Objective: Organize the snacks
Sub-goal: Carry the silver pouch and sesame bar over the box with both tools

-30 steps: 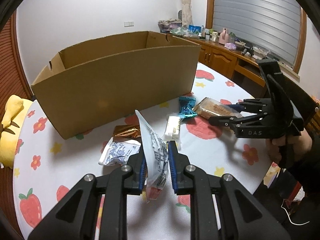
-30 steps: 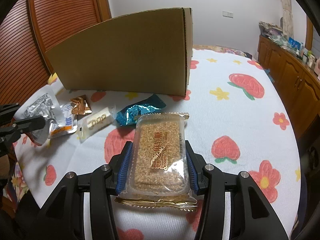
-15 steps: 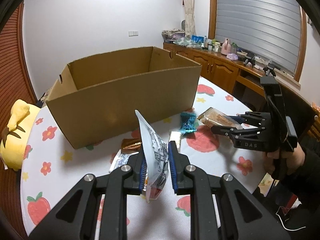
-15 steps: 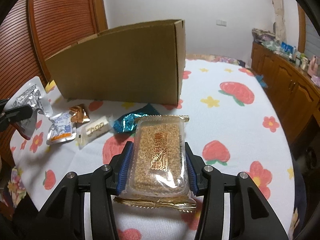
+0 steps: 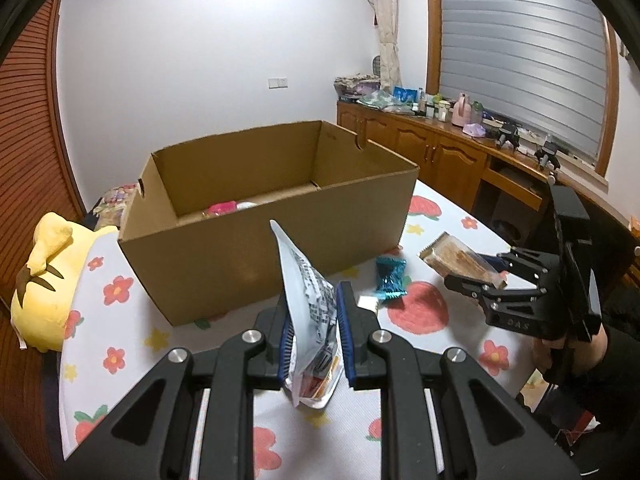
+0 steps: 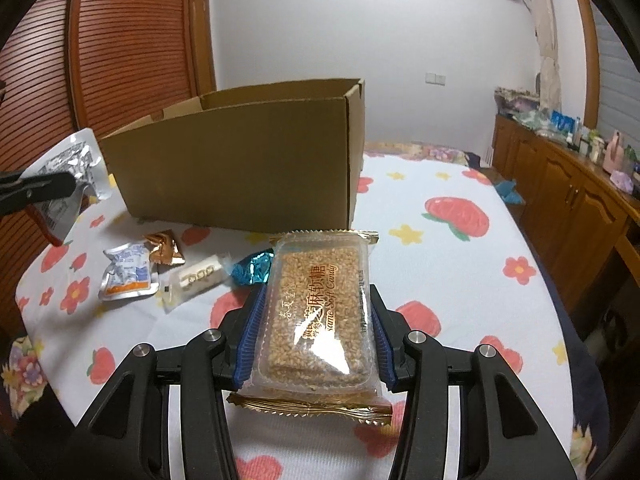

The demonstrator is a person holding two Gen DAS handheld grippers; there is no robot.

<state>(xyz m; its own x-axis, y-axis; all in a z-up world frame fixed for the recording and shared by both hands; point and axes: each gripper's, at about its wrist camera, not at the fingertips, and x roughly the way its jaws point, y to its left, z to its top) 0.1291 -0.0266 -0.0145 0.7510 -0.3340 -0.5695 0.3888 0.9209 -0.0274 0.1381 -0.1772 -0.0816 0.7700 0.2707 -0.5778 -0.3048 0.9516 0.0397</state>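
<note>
Lived-in home room. Table under a strawberry-and-flower tablecloth [image 6: 460, 264]; wooden sideboard [image 5: 436, 156] crowded with bottles and oddments; window blind [image 5: 520, 44], curtain [image 5: 386, 20], slatted wooden door [image 6: 120, 48]; yellow plush toy [image 5: 52, 280] at the table's edge.

White walls [image 5: 200, 60], wall switch [image 5: 277, 82]. Slatted wood door [image 6: 120, 40] on one side. Window blinds [image 5: 520, 60] down, beige curtain [image 5: 386, 20]. Cluttered wooden sideboard [image 5: 440, 152] beneath.

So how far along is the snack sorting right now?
Partly done: the cardboard box already holds a pink item. In hand: left gripper clamps a silver pouch, right gripper a sesame candy pack. Four snacks, including the blue candy, remain on the tablecloth.
</note>
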